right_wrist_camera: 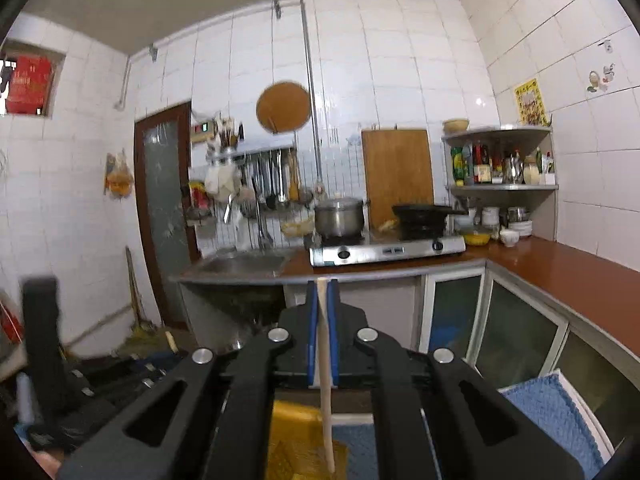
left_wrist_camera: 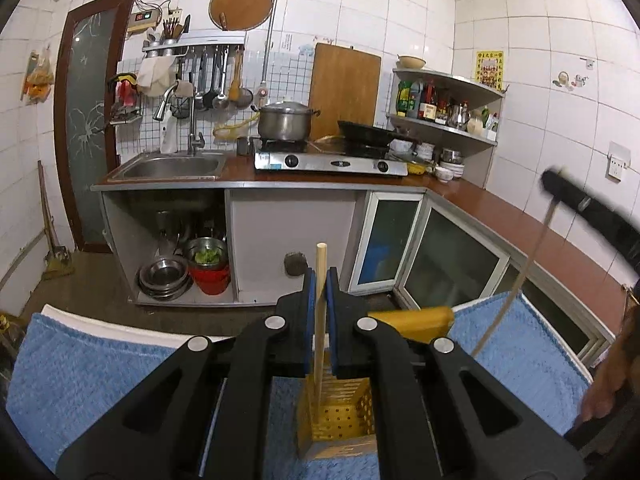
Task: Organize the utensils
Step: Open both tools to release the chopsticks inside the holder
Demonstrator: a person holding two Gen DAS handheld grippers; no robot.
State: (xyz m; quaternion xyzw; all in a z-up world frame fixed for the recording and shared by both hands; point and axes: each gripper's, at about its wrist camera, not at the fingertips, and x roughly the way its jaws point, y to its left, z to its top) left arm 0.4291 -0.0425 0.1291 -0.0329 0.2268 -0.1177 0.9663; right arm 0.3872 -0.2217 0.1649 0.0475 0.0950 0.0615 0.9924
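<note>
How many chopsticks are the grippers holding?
2. One chopstick is clamped in the left hand-held gripper, above the yellow holder; another chopstick is in the right hand-held gripper.

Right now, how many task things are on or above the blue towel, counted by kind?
Chopsticks: 2, one in the left gripper, one in the right gripper
Yellow holder: 1
Blue towel: 1
Total: 4

White-tiled walls [left_wrist_camera: 400,8], L-shaped brown counter [left_wrist_camera: 560,232], dark-framed glass door [left_wrist_camera: 86,120].
</note>
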